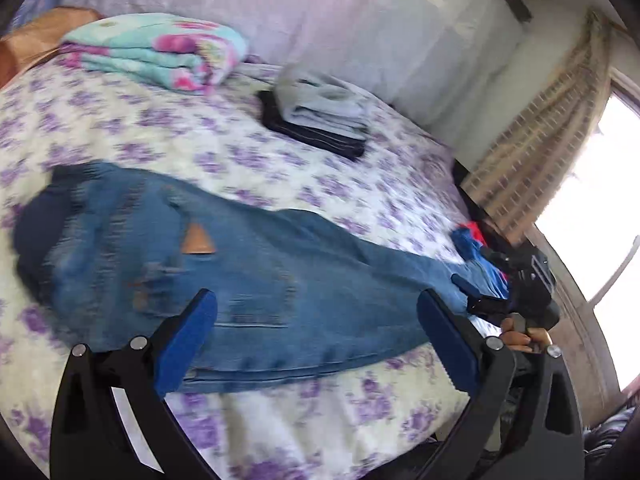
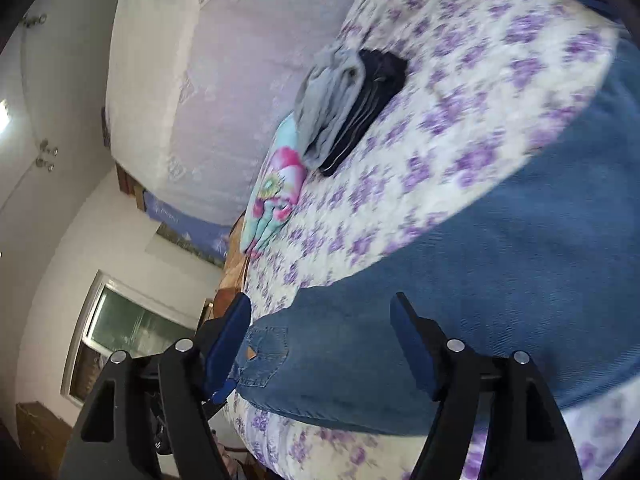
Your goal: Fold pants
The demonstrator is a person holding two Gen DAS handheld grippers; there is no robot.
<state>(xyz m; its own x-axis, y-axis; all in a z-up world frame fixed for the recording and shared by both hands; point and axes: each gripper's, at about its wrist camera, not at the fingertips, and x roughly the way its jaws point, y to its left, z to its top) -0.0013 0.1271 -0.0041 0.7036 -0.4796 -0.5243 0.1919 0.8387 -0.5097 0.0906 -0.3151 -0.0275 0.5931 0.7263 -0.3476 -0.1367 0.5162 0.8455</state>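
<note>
Blue jeans [image 1: 248,268] lie spread flat across the purple-flowered bedsheet [image 1: 160,136], a back pocket with a brown patch facing up. My left gripper [image 1: 316,332] hovers open over the near edge of the jeans, with nothing between its blue pads. At the leg end on the right, a hand [image 1: 520,334] holds my right gripper [image 1: 480,300]. In the right wrist view, the right gripper [image 2: 320,340] is open above the jeans [image 2: 460,280], with only flat denim under the gap. The picture is blurred.
A stack of folded clothes [image 1: 316,116], grey on dark, sits mid-bed. A folded turquoise and pink blanket [image 1: 160,52] lies at the far left. Red and blue cloth [image 1: 472,240] rests at the bed's right edge. Beyond that edge are a curtain [image 1: 532,152] and a bright window.
</note>
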